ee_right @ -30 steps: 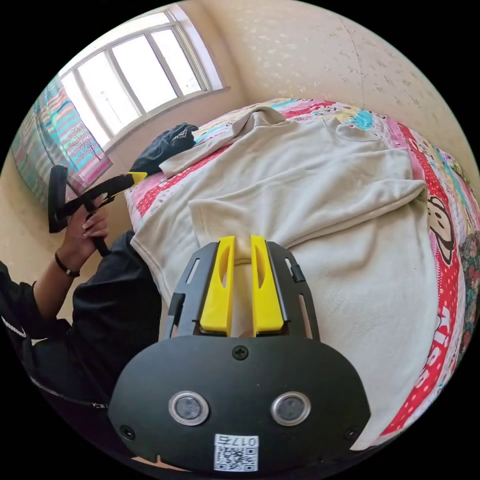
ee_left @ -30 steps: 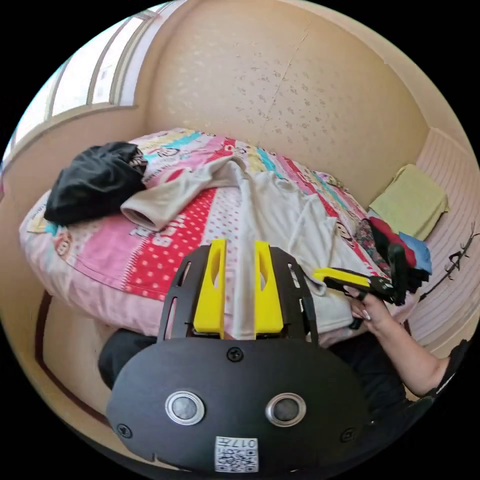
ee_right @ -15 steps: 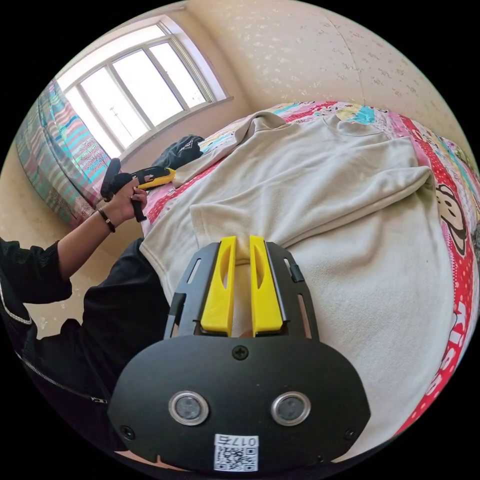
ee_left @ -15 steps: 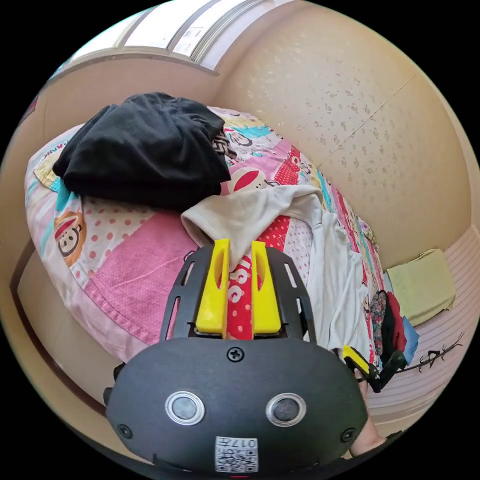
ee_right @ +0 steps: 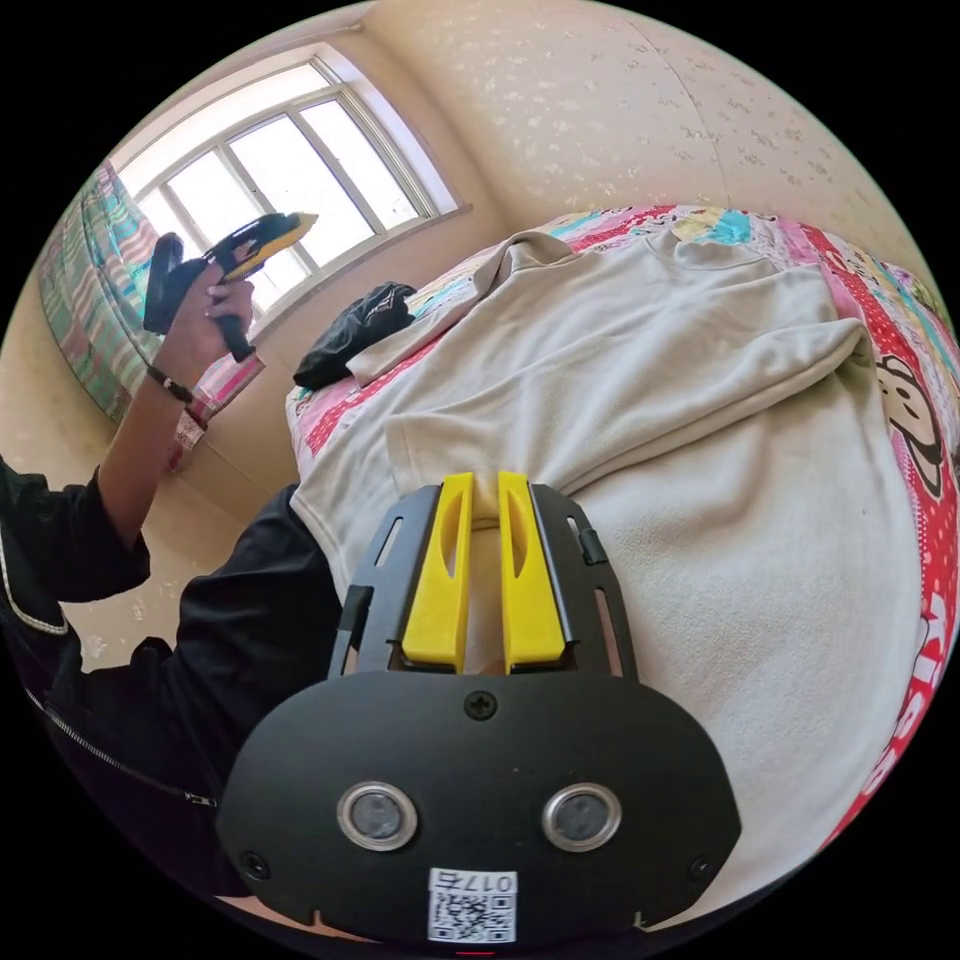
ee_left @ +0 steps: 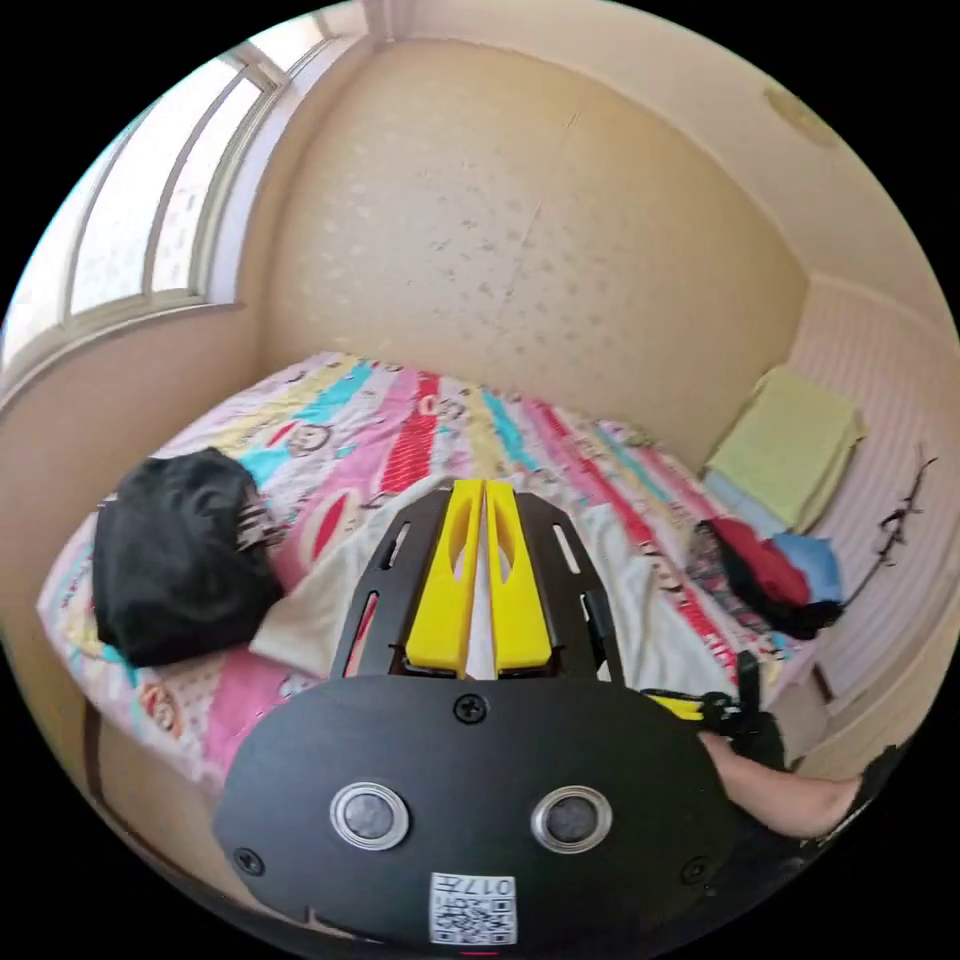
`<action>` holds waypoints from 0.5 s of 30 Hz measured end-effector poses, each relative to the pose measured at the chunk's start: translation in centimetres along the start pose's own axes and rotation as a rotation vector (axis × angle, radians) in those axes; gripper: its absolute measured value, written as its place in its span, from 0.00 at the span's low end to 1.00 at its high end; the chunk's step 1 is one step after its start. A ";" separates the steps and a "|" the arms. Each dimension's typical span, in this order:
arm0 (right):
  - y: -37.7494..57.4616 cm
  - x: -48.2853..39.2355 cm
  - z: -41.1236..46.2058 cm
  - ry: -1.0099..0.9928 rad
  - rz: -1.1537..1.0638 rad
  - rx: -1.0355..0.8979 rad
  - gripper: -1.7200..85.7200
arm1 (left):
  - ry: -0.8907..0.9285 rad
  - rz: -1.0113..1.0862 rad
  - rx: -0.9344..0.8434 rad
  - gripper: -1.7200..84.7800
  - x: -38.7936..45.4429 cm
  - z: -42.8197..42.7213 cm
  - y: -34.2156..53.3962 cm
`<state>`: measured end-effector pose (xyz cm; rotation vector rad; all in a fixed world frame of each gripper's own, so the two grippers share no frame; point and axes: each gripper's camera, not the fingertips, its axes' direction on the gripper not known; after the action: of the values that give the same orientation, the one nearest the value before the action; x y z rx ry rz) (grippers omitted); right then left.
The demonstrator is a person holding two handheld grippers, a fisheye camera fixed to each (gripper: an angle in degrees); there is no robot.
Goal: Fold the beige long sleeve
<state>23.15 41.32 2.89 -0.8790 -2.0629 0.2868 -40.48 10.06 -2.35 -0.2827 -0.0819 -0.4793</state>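
Beige long sleeve [ee_right: 640, 400] lies flat beyond black garment [ee_left: 180, 570].

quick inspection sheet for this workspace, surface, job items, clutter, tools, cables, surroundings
surface: bed with patterned cover, mostly under the shirt
job's things: beige shirt spread flat, one sleeve folded across the body, other sleeve stretched toward the black clothes
clutter: black clothes at bed edge; red and blue pile; yellow-green cloth
grippers: left tool raised off the bed, jaws nearly together, empty; right tool at the folded sleeve's cuff, grip unclear
cables: nothing seen
surroundings: window, beige wall
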 end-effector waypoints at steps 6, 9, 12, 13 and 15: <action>-0.6 0.0 -1.0 0.002 -0.001 -0.003 0.07 | 0.039 -0.168 -0.257 0.15 -6.9 8.1 6.0; -1.0 0.0 -1.4 0.000 0.001 -0.004 0.07 | 0.059 -0.174 -0.356 0.18 -7.3 11.1 7.9; -1.3 0.0 -1.8 -0.001 0.001 -0.004 0.07 | -0.034 -0.149 -0.296 0.16 -6.8 11.6 9.4; -1.5 0.0 -1.9 -0.002 0.002 -0.004 0.07 | -0.056 -0.117 -0.292 0.15 -6.2 12.2 9.9; -1.8 0.0 -2.1 -0.003 0.003 -0.006 0.07 | -0.112 -0.065 -0.281 0.15 -4.9 12.8 10.6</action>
<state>23.96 39.79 5.00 -0.8861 -2.0661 0.2837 -39.98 24.94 6.58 -0.5842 -0.1333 -0.5397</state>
